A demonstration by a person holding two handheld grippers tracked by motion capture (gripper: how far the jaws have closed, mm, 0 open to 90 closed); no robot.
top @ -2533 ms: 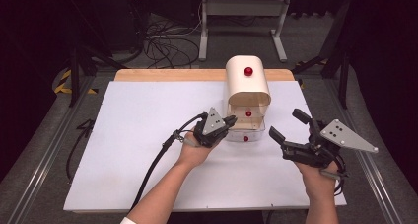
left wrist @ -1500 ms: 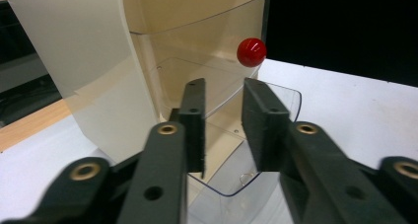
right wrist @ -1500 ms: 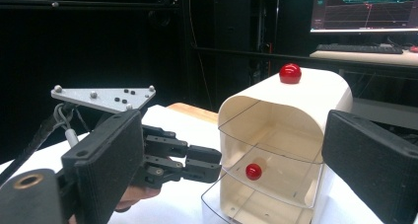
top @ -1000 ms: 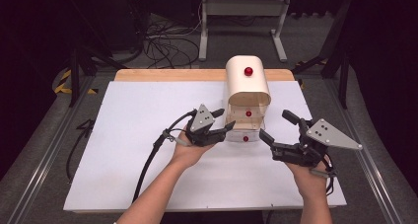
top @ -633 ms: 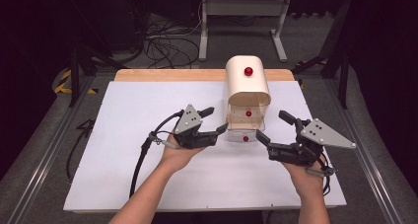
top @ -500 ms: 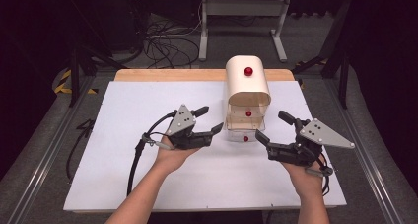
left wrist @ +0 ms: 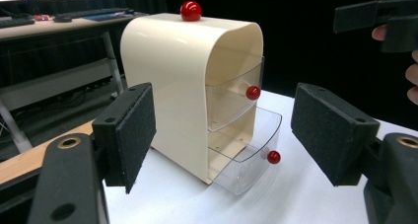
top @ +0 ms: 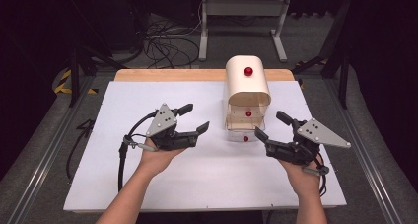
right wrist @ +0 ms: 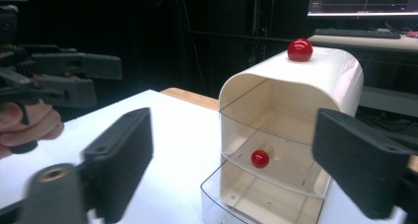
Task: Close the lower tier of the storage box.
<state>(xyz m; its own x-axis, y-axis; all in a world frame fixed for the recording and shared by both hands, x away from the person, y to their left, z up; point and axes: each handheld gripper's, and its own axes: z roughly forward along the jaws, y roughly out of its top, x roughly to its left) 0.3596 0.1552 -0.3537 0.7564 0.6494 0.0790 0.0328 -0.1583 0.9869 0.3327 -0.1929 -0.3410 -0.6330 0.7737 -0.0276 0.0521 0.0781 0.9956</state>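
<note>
The cream rounded plastic two-drawer cabinet (top: 248, 93) stands toward the back of the white desk (top: 98, 184), its clear lower drawer (left wrist: 249, 162) pulled partly out. The left gripper (top: 193, 120) and right gripper (top: 270, 128) flank it, both spread and empty. A careless nudge could slide the light cabinet.

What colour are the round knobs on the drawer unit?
Red, on all three knobs; the left gripper view shows them best against the cream drawer unit.

Dark room, grey floor (top: 44, 130), tangled cables (top: 165, 41)
</note>
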